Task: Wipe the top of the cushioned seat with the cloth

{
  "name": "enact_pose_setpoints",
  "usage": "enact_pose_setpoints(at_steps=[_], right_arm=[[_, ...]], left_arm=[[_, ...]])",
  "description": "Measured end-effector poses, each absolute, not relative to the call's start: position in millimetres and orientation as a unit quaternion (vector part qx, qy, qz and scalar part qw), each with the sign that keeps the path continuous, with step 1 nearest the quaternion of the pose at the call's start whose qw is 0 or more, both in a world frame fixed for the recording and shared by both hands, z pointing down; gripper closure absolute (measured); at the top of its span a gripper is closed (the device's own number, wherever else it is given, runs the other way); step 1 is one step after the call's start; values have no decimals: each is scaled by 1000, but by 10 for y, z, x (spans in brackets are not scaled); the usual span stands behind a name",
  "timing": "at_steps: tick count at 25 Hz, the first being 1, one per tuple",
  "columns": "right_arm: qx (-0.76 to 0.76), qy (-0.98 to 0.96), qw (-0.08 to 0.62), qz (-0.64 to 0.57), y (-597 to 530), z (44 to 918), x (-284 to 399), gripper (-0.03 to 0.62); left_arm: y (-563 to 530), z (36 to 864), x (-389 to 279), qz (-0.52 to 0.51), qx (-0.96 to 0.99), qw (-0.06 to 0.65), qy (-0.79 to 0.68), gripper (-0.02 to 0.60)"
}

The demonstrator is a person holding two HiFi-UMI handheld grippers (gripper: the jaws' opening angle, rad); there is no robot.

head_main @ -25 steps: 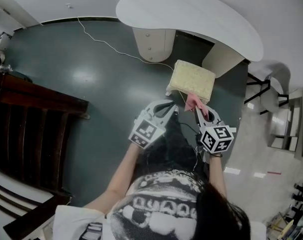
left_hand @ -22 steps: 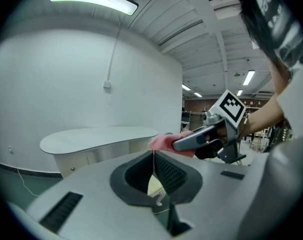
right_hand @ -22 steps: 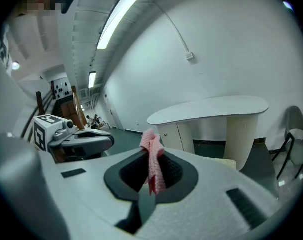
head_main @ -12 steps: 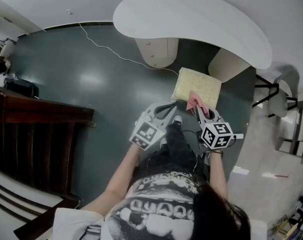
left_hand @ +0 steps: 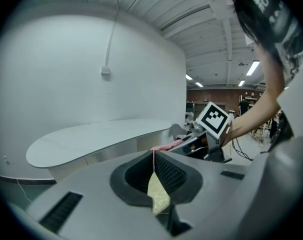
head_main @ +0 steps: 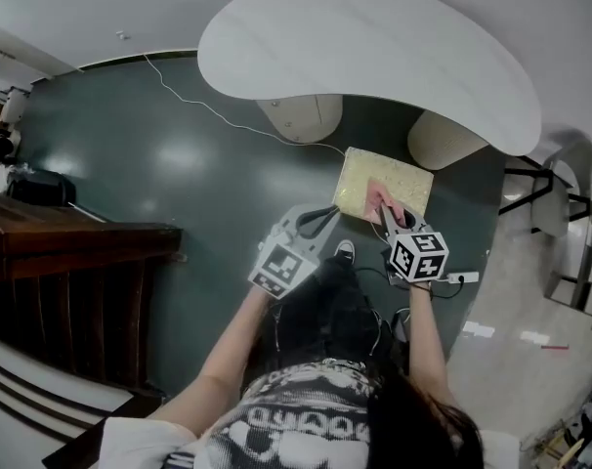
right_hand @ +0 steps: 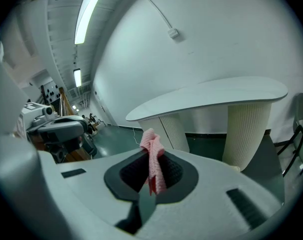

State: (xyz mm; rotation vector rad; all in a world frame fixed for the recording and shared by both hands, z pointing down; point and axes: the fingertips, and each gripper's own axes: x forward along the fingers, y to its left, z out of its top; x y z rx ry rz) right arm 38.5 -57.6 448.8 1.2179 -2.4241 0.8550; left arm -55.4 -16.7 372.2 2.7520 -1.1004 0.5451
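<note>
The cushioned seat (head_main: 386, 182) is a pale yellow square stool on the dark green floor, just under the white table's edge. My right gripper (head_main: 391, 215) is shut on a pink cloth (head_main: 382, 200), which hangs over the seat's near part. In the right gripper view the cloth (right_hand: 152, 160) sticks up, pinched between the jaws. My left gripper (head_main: 326, 217) hovers by the seat's near left corner, shut and holding nothing. In the left gripper view a sliver of the seat (left_hand: 158, 196) shows below the closed jaws, with the cloth (left_hand: 165, 145) and the right gripper's marker cube (left_hand: 213, 120) beyond.
A white curved table (head_main: 374, 47) on two ribbed pedestals (head_main: 301, 117) stands over the seat. A white cable (head_main: 210, 106) runs across the floor. Dark wooden furniture (head_main: 71, 272) fills the left. A power strip (head_main: 464, 277) and a chair (head_main: 538, 189) lie right.
The right gripper has carried the pink cloth forward from the seat's near edge onto its top. The left gripper has shifted forward slightly. The head view has moved closer to the table.
</note>
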Motion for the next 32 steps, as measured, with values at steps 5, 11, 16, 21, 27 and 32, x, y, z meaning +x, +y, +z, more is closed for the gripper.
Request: enact_pose_setpoints(at_steps=[5, 11, 16, 21, 27, 32], right_arm=[[427, -832, 156, 319, -915, 4880, 425, 585], [440, -807, 174, 353, -1221, 5474, 434, 585], [432, -805, 197, 354, -1514, 5936, 349, 585], [426, -800, 213, 365, -1735, 6486, 216, 585], [420, -794, 228, 377, -1948, 7062, 97, 585], [423, -780, 247, 389, -2141, 7528, 103, 585]], left_arm=[[-406, 3946, -478, 195, 913, 71, -352, 575], [-725, 4280, -493, 204, 917, 78, -333, 574], [-1014, 4615, -500, 205, 924, 71, -314, 575], [-1243, 5012, -565, 214, 927, 57, -301, 575], [-1451, 5426, -616, 226, 926, 59, -296, 575], [-1592, 5762, -583, 227, 927, 66, -291, 575]])
